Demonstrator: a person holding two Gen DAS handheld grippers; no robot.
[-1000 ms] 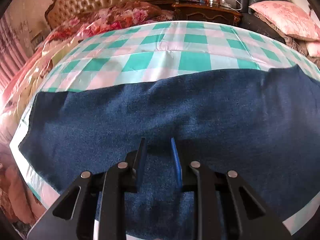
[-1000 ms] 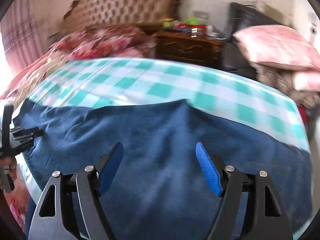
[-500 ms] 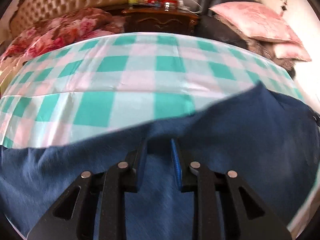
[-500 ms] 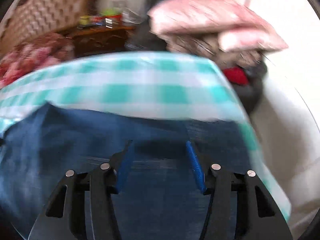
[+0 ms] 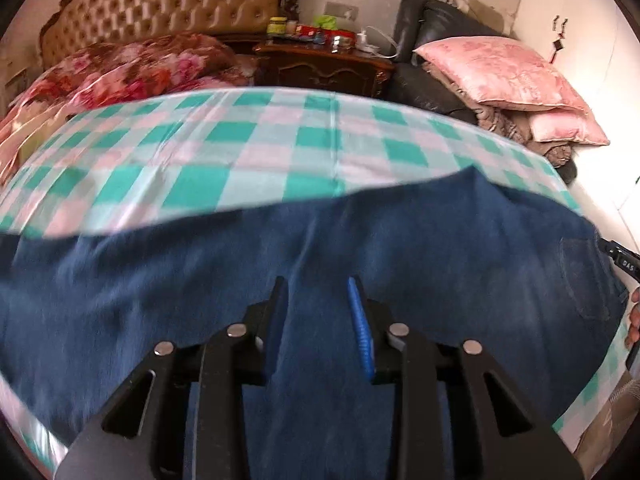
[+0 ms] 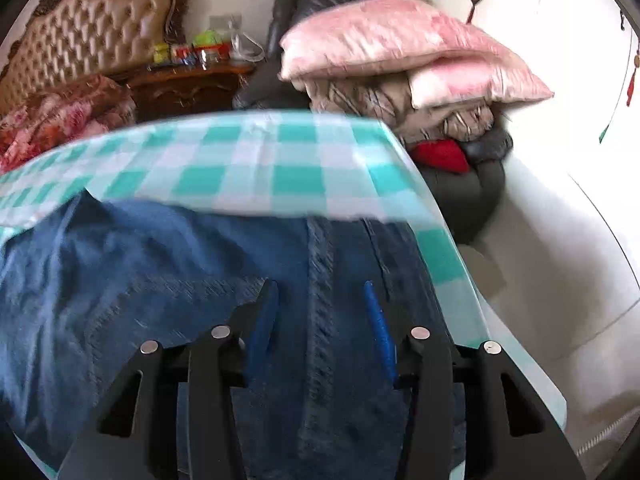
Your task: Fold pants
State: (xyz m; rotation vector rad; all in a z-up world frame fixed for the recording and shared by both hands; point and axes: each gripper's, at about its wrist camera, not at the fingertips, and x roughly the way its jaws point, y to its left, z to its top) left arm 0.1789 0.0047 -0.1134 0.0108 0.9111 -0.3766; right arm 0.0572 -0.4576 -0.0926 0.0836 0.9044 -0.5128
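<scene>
Dark blue jeans [image 5: 400,256] lie spread sideways across a table covered with a green, pink and white checked cloth [image 5: 256,148]. My left gripper [image 5: 318,292] hovers over the middle of the jeans, jaws open a little, nothing between them. My right gripper [image 6: 318,294] is open over the waist end of the jeans [image 6: 168,280], straddling a stitched seam [image 6: 320,264] near the table's right edge. Its tip also shows at the right edge of the left wrist view [image 5: 624,258].
Behind the table stand a bed with a tufted headboard [image 5: 172,4] and floral bedding [image 5: 132,72], a dark wooden nightstand [image 5: 324,64] with jars, and a black chair piled with pink pillows [image 6: 396,44]. The table's right edge [image 6: 452,264] drops to a white floor.
Both grippers have swung to the right along the jeans. The right gripper went from the middle to the waist end and narrowed its opening. The left gripper's jaws opened slightly.
</scene>
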